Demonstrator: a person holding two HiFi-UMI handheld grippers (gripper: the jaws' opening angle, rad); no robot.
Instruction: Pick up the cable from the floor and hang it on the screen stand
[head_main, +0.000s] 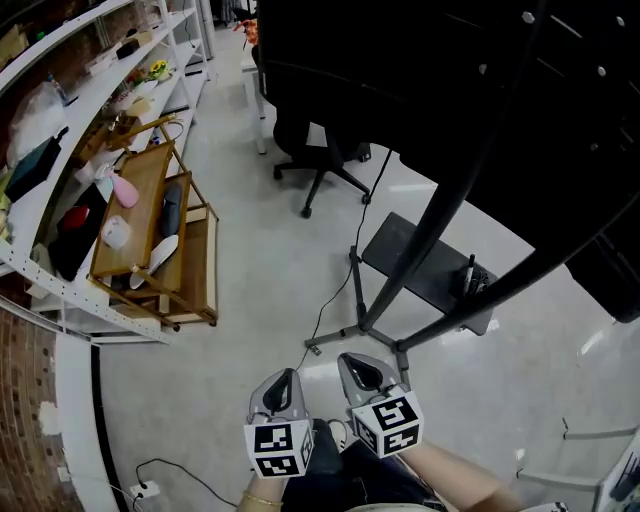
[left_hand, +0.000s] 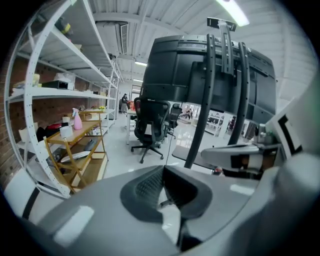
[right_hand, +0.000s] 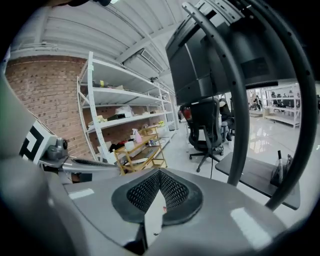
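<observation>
A thin black cable (head_main: 327, 318) lies on the grey floor. It runs from near the office chair down to a plug end (head_main: 313, 348) just ahead of my grippers. The black screen stand (head_main: 440, 215) rises at the right, with its dark base plate (head_main: 420, 265) on the floor and the big screen overhead. My left gripper (head_main: 283, 378) and right gripper (head_main: 360, 368) hover side by side above the cable's near end, both shut with nothing between the pads. The left gripper view shows its jaws (left_hand: 163, 172) closed, and the stand's poles (left_hand: 200, 125) lie beyond them. In the right gripper view the jaws (right_hand: 159, 175) are closed beside a stand pole (right_hand: 240, 125).
A black office chair (head_main: 320, 165) stands behind the stand. At the left, a wooden rack (head_main: 150, 230) with small items sits against white shelving (head_main: 90, 90). A white power strip (head_main: 145, 490) with its own cord lies at the bottom left. White frame legs (head_main: 600, 430) show at the right.
</observation>
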